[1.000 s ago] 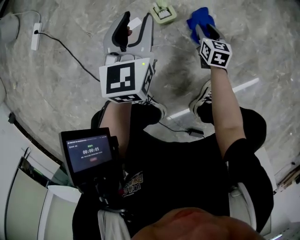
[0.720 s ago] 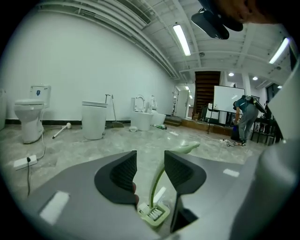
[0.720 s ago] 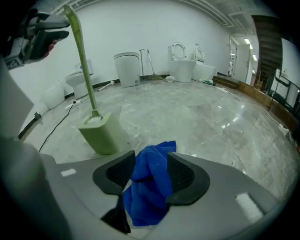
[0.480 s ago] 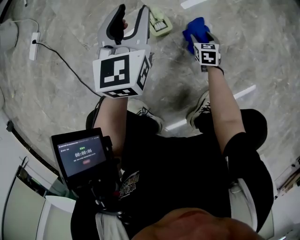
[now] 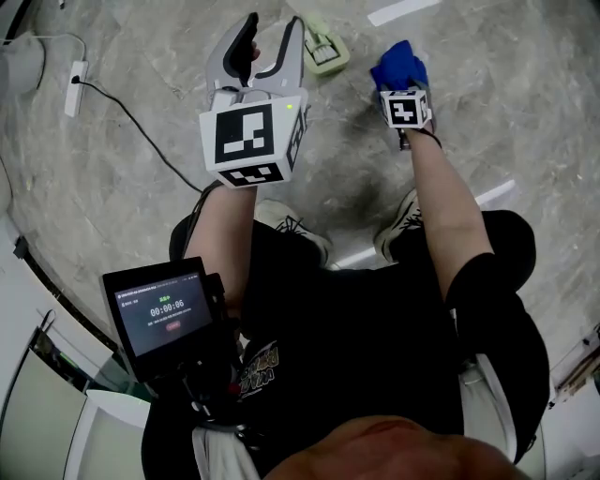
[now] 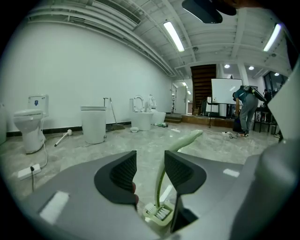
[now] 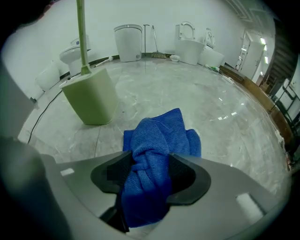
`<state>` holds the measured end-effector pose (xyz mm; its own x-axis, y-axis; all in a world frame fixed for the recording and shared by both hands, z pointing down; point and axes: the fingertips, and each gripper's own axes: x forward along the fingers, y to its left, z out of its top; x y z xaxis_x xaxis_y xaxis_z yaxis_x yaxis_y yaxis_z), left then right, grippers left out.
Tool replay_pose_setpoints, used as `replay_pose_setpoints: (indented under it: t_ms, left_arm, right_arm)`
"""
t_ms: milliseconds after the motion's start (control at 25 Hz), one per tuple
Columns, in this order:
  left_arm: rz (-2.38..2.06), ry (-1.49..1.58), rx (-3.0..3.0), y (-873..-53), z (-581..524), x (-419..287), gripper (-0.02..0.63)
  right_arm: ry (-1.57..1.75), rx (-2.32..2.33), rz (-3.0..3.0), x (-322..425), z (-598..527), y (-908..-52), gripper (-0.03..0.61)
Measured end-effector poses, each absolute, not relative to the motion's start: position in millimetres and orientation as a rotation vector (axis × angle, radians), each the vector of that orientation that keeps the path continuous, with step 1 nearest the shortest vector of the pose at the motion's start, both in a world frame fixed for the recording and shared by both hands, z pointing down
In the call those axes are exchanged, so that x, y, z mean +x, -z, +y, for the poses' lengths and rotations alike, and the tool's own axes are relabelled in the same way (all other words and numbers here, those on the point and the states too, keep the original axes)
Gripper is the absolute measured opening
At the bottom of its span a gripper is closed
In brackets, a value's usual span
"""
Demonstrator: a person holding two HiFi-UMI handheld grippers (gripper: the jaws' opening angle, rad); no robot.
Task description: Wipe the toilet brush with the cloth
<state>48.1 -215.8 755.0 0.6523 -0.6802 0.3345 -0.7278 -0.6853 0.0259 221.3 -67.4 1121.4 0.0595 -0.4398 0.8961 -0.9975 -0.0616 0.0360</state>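
A pale green toilet brush [image 5: 325, 42] stands in its holder on the grey floor; its stem [image 6: 180, 140] rises just beyond my left gripper's jaws. The left gripper [image 5: 275, 21] hovers short of it, open, with nothing between the pads [image 6: 126, 171]. To the right, the blue cloth [image 5: 398, 64] lies bunched on the floor. My right gripper [image 7: 151, 173] points steeply down over it. Its jaws have just been opening and now stand open, with the cloth [image 7: 154, 145] bunched between them and reaching back into the throat. The holder [image 7: 91, 101] stands just left of the cloth.
A white power strip [image 5: 73, 73] with a black cable lies at the far left. The person's shoes [image 5: 403, 211] stand close behind the grippers. A strip of white tape [image 5: 403, 9] marks the floor. Toilets [image 6: 28, 126] and a round bin [image 6: 93, 123] line the far wall.
The right gripper has sunk toward the floor with the blue cloth and turned more downward. The left gripper has edged a little toward the brush.
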Motion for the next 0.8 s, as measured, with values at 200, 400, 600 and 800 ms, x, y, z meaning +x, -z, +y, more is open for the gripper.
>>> replay_pose_setpoints:
  t_ms: [200, 400, 600, 800]
  left_arm:
    - [-1.163, -0.345, 2.627, -745.7, -222.8, 45.9, 0.188]
    - [-1.176, -0.320, 2.624, -738.1, -222.9, 44.1, 0.187]
    - [-1.178, -0.345, 2.607, -745.0, -225.1, 40.2, 0.187]
    - [-1.172, -0.309, 2.581, -740.0, -227.5, 37.6, 0.187]
  right_arm:
    - [-1.089, 1.639, -1.417, 225.4, -74.0, -1118.0, 0.120]
    - [-1.017, 1.725, -1.524, 206.2, -113.7, -1082.8, 0.101]
    - [-1.067, 1.695, -1.749, 174.0, -156.0, -1059.3, 0.101]
    - [-1.253, 1.591, -1.746, 159.5, -151.9, -1080.4, 0.103]
